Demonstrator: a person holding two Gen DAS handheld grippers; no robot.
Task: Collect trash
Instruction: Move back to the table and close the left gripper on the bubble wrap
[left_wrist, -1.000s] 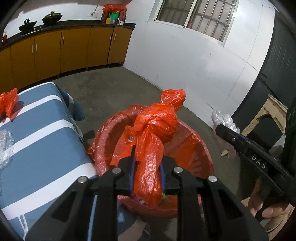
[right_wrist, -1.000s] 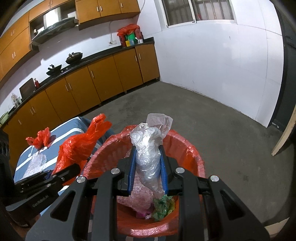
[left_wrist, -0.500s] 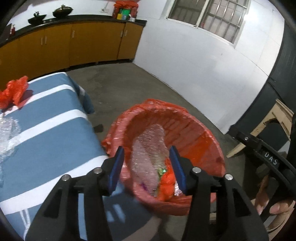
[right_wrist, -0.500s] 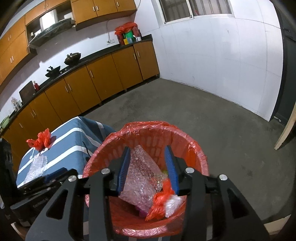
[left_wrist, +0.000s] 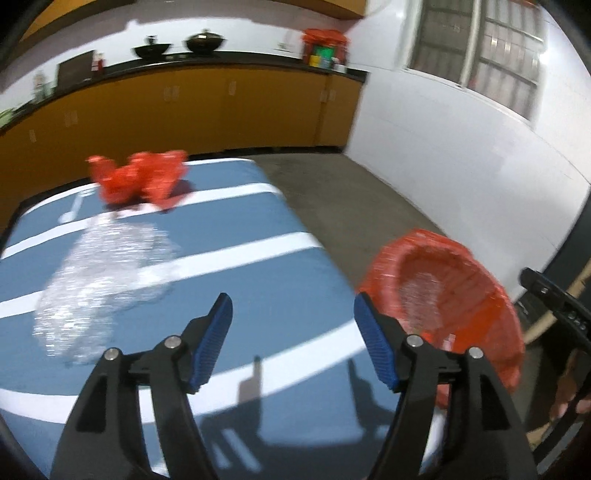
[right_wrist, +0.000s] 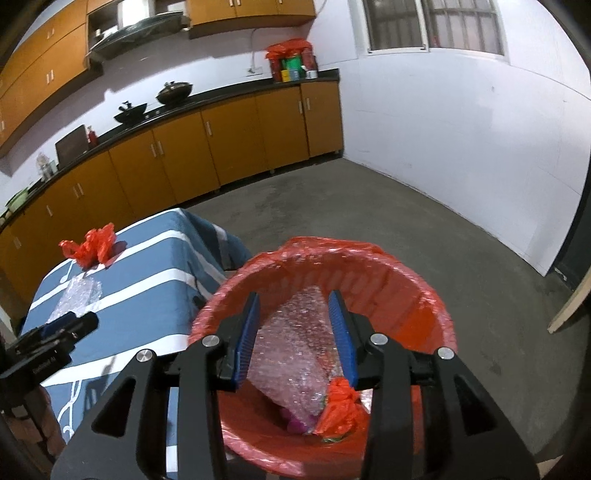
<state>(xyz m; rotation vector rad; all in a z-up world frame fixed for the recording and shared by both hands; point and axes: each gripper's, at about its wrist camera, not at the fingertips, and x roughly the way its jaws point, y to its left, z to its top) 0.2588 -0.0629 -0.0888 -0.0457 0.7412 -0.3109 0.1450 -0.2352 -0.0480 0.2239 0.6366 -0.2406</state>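
A red-lined trash bin (right_wrist: 436, 314) stands on the floor by the table; it holds bubble wrap (right_wrist: 295, 347) and a crumpled red bag (right_wrist: 340, 406). My right gripper (right_wrist: 295, 325) is open and empty above the bin. My left gripper (left_wrist: 291, 325) is open and empty over the blue striped table (left_wrist: 266, 284), with the bin (left_wrist: 491, 306) to its right. On the table lie a red plastic bag (left_wrist: 140, 181), which also shows in the right wrist view (right_wrist: 90, 249), and clear bubble wrap (left_wrist: 99, 280), seen there too (right_wrist: 77, 297).
Orange kitchen cabinets (right_wrist: 229, 144) with a dark counter run along the back wall. Bare concrete floor (right_wrist: 406, 221) lies beyond the bin. A wooden piece (right_wrist: 569, 306) leans at the right. The left gripper's body (right_wrist: 48, 350) shows at the right view's left edge.
Both grippers opened and dropped the red bag and clear plastic into the bin. My left gripper then swung left over the table. The right stays above the bin.
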